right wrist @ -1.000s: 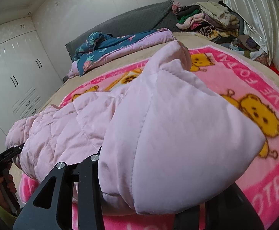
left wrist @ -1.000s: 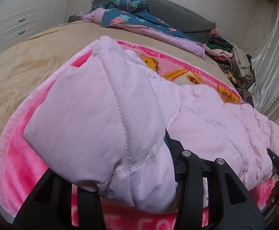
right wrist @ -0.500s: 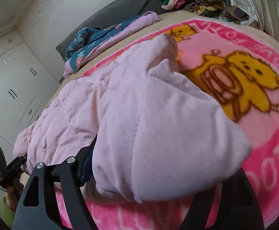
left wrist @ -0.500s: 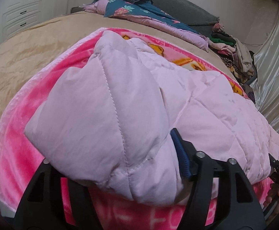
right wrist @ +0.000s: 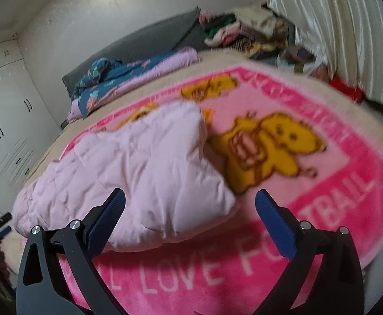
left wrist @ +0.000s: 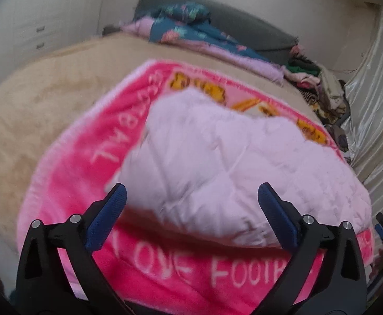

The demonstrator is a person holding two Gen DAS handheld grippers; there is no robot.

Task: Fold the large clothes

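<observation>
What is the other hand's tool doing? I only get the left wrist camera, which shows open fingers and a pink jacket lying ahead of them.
Observer: The right gripper is open too. Its fingers hold nothing, and the pink jacket lies on the blanket just ahead.
Operator: Is anything beside the jacket on that side?
Observer: A big yellow bear print on the blanket, fully uncovered, to the jacket's right.
Operator: And past the blanket?
Observer: A red item lies beyond it, near the curtain. It is too blurred to identify.
</observation>
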